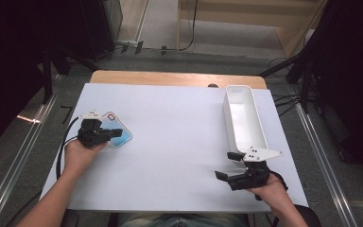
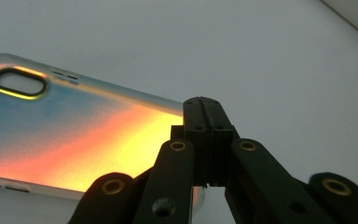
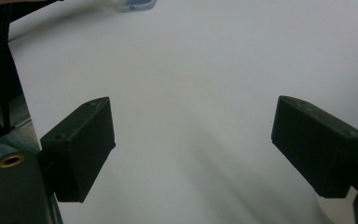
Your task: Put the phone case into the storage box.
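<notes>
A phone (image 1: 116, 122) with an iridescent blue, orange and yellow back lies flat at the left of the white table, its camera cutout toward the far left. My left gripper (image 1: 119, 133) is over it, jaws pressed together with nothing between them. In the left gripper view the shut tips (image 2: 204, 106) sit low above the phone's (image 2: 74, 135) long edge; I cannot tell whether they touch it. My right gripper (image 1: 228, 165) rests near the front right of the table, open. Its two fingers (image 3: 81, 149) stand wide apart over bare table, and the phone (image 3: 137, 4) shows far off.
A long white bin (image 1: 228, 116), with nothing in it, stands at the right side, just beyond the right gripper. The white sheet (image 1: 179, 142) covers a wooden table (image 1: 170, 78). Cables, dark stands and floor rails surround the table.
</notes>
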### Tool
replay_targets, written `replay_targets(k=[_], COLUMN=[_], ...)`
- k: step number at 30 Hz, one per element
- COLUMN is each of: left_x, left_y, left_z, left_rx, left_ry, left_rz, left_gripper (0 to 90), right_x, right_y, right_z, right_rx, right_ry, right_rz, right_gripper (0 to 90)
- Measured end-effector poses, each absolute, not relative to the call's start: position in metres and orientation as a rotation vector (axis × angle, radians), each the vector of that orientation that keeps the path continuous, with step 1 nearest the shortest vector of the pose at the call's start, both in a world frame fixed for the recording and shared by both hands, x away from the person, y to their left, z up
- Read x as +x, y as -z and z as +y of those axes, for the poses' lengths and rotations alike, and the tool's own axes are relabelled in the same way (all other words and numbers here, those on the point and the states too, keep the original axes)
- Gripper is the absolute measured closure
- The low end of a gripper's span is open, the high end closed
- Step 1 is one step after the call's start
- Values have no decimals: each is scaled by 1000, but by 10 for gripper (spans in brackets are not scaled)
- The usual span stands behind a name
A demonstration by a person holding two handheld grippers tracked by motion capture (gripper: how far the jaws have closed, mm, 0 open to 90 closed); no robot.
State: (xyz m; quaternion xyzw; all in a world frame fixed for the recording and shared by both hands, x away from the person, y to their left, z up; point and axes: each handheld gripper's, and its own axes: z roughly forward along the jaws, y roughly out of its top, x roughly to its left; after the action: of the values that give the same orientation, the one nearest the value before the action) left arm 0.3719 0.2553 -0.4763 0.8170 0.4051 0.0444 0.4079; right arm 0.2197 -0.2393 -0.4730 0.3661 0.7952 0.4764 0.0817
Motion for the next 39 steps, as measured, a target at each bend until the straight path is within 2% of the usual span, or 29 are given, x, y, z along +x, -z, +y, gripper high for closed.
replay_targets(k=[18,39], left_x=[379,374], left_y=[499,500], left_z=[252,235], left_rx=[2090,2123], left_ry=[-63,-5], left_rz=[1053,990], left_gripper=[892,892], right_x=[220,220], right_y=[473,473], right_z=[-239,-239], right_rx=[1088,1088], right_ry=[-1422,-1420], right_rz=[2377,2377], right_gripper=[118,118])
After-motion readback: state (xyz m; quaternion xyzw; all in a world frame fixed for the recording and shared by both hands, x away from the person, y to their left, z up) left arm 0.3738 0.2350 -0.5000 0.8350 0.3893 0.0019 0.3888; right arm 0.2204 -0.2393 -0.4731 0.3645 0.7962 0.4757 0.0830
